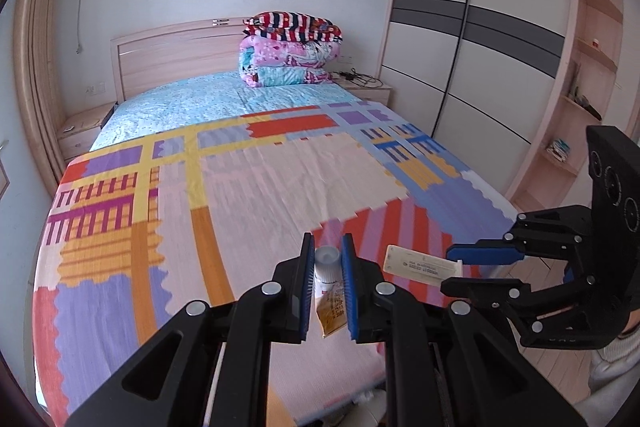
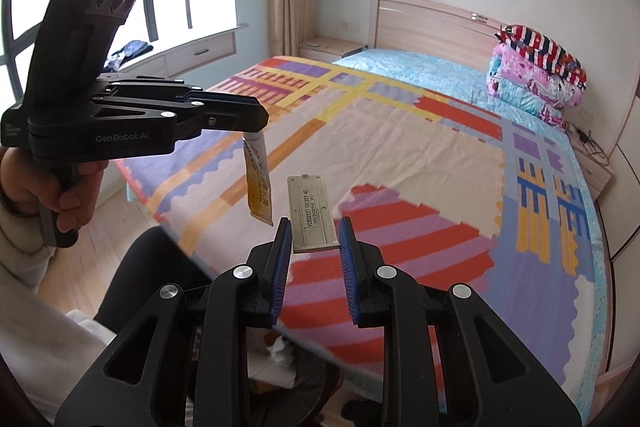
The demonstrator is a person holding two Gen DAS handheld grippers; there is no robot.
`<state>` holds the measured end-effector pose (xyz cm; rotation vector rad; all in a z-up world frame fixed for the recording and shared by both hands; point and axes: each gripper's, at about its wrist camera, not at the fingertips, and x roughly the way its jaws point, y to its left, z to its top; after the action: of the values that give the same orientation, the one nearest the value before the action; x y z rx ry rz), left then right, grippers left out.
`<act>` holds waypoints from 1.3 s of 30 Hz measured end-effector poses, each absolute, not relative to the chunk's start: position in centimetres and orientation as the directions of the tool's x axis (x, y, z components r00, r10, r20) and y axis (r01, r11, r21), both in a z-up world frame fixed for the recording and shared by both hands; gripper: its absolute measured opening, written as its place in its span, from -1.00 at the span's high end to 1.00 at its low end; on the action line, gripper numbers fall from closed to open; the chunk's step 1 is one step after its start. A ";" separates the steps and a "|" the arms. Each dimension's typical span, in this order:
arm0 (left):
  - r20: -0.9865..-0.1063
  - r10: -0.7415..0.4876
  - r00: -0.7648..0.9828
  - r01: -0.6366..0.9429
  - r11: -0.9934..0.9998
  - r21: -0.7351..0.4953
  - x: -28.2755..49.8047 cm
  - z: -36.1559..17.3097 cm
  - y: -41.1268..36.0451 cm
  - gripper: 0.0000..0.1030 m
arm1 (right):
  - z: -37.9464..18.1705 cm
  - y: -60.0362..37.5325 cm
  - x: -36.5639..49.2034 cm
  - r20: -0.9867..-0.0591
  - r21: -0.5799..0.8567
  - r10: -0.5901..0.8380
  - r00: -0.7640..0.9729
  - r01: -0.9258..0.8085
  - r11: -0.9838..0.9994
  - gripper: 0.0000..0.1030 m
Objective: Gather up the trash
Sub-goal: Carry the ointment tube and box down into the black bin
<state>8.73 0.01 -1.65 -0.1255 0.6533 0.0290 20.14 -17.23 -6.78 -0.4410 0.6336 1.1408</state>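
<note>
Above the near end of the bed [image 1: 280, 167], left wrist view: left gripper [image 1: 327, 281], black hinged frame with ribbed blue pads, closed on a small squeeze tube [image 1: 330, 297]. Tube: white round cap, white shoulder, flattened yellow-orange body with red print too small to read. Right of it over the bed's near corner, the right gripper [image 1: 454, 267] clamps a flat beige plastic strip [image 1: 422, 264], rectangular, with a line of dark print. Bed cover: woven-look cotton, patchwork of orange, lilac, yellow and pink blocks with scalloped edges. Folded quilts [image 1: 290, 53] stacked at the headboard end of the bed.

Over the same bed edge, right wrist view: right gripper [image 2: 313, 243] shut on the near end of the plastic strip [image 2: 311, 213], moulded with a raised rim; print reads roughly "VC532237 031223 4D". Left gripper [image 2: 256, 125], body marked "GenRobot.AI", held in a hand [image 2: 60, 187], pinches the tube [image 2: 258, 183] by its cap end; the tube hangs tail-down beside the bed edge.
</note>
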 end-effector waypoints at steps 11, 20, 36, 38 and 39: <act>-0.660 -0.089 0.746 -0.023 0.987 -0.159 4.5 -4.8 -2.4 0.75 | -9.3 -18.7 16.7 -0.707 0.038 0.676 0.208 -0.943 0.330 0.53; -0.739 -0.156 0.656 -0.002 0.978 -0.209 3.7 -9.7 -3.7 0.75 | -12.6 -18.8 15.0 -0.761 0.077 0.632 0.147 -0.947 0.313 0.53; -0.842 -0.165 0.513 -0.076 0.969 -0.236 4.0 -17.8 -3.1 0.74 | -21.2 -17.2 14.7 -0.865 0.154 0.501 0.038 -0.929 0.336 0.53; -0.848 -0.161 0.505 -0.085 0.968 -0.234 4.1 -18.6 -3.0 0.74 | -21.9 -16.8 14.8 -0.871 0.158 0.490 0.032 -0.927 0.341 0.53; -0.850 -0.164 0.500 -0.089 0.967 -0.238 4.1 -18.9 -3.0 0.74 | -22.2 -16.6 14.9 -0.873 0.164 0.487 0.025 -0.925 0.342 0.53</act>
<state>4.11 -3.00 -18.86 -0.2655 1.0496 -0.0459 14.87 -16.60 -22.25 -0.5318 1.0410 1.1755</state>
